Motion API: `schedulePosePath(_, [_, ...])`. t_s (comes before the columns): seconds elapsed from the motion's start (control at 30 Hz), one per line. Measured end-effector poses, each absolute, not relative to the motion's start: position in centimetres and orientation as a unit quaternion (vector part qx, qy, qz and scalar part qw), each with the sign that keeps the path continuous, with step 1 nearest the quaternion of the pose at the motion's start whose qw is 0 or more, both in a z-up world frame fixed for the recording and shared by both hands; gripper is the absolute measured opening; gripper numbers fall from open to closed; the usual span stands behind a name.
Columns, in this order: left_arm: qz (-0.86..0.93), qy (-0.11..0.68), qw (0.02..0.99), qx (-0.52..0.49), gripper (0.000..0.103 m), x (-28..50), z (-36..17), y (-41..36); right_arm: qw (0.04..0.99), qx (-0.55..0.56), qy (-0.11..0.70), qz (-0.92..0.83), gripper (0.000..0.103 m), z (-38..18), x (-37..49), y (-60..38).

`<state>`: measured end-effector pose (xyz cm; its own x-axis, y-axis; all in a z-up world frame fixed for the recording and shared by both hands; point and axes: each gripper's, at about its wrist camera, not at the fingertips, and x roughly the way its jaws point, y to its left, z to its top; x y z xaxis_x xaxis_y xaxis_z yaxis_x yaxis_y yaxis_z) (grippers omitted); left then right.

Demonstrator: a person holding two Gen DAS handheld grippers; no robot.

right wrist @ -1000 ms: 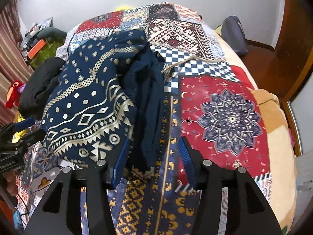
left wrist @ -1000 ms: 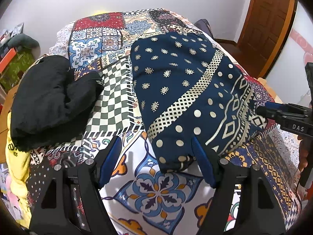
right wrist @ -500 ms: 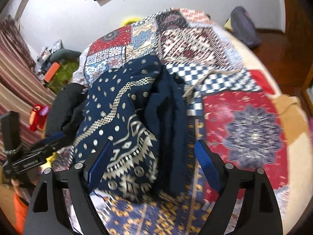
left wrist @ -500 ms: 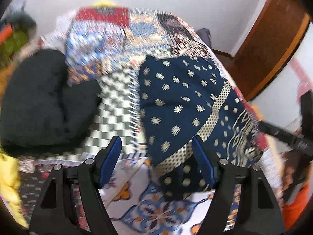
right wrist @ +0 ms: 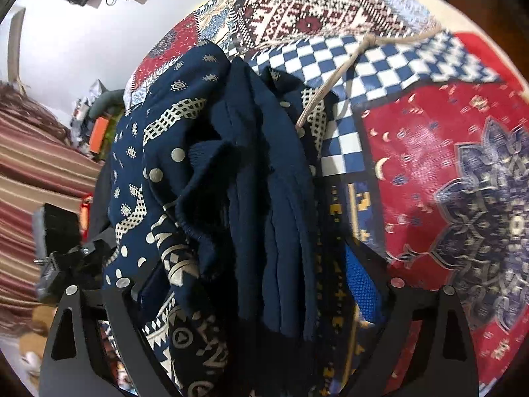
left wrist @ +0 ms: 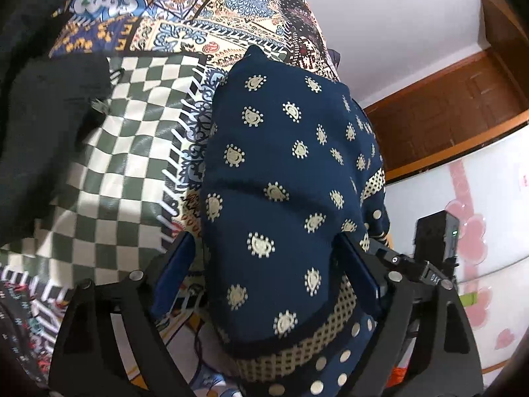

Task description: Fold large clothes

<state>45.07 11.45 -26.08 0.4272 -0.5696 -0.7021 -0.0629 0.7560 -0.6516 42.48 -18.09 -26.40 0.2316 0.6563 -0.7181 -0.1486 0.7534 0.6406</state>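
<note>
Where both grippers' fingers (left wrist: 175,274) gape wide, freshly opened: bunched navy garment (left wrist: 281,172), cream-dotted.

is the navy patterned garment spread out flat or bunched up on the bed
Bunched up. The navy garment lies heaped in thick overlapping folds on the patchwork bedspread, its plain inner side showing.

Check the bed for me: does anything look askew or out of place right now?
The navy patterned garment is not flat: its plain inner layers are bunched and ridged along its right side. A tan cord trails loose from it across the patchwork bedspread. A black garment lies heaped at the left.
</note>
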Motion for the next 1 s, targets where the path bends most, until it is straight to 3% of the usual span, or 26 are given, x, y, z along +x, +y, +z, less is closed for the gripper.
schedulePosePath(0.07, [-0.167, 0.510, 0.781, -0.319, 0.088, 45.3, -26.2, 11.4, 0.746, 0.234, 0.559, 0.277, 0.092, -26.3, 42.4, -17.8])
schedulePosePath(0.13, [-0.173, 0.510, 0.775, -0.331, 0.088, 45.5, -26.5, 11.4, 0.725, 0.259, 0.565, 0.296, 0.074, -26.5, 42.4, -17.5])
schedulePosePath(0.17, [-0.176, 0.511, 0.771, -0.338, 0.087, 45.5, -26.6, 11.4, 0.721, 0.269, 0.569, 0.291, 0.073, -26.4, 42.5, -17.4])
schedulePosePath(0.33, [-0.181, 0.509, 0.768, -0.344, 0.075, 45.0, -26.5, 11.4, 0.733, 0.257, 0.562, 0.285, 0.043, -24.6, 41.6, -16.9])
schedulePosePath(0.43, [-0.179, 0.504, 0.779, -0.326, 0.064, 43.9, -25.3, 11.0, 0.739, 0.251, 0.561, 0.277, 0.034, -23.5, 41.3, -16.6])
schedulePosePath(0.6, [-0.179, 0.490, 0.800, -0.297, 0.055, 42.4, -22.4, 10.3, 0.755, 0.227, 0.547, 0.281, 0.030, -20.7, 39.6, -15.9])
schedulePosePath(1.0, [-0.182, 0.409, 0.856, -0.260, 0.053, 37.3, -10.1, 14.6, 0.798, 0.181, 0.464, 0.339, 0.029, -11.0, 37.1, -10.2])
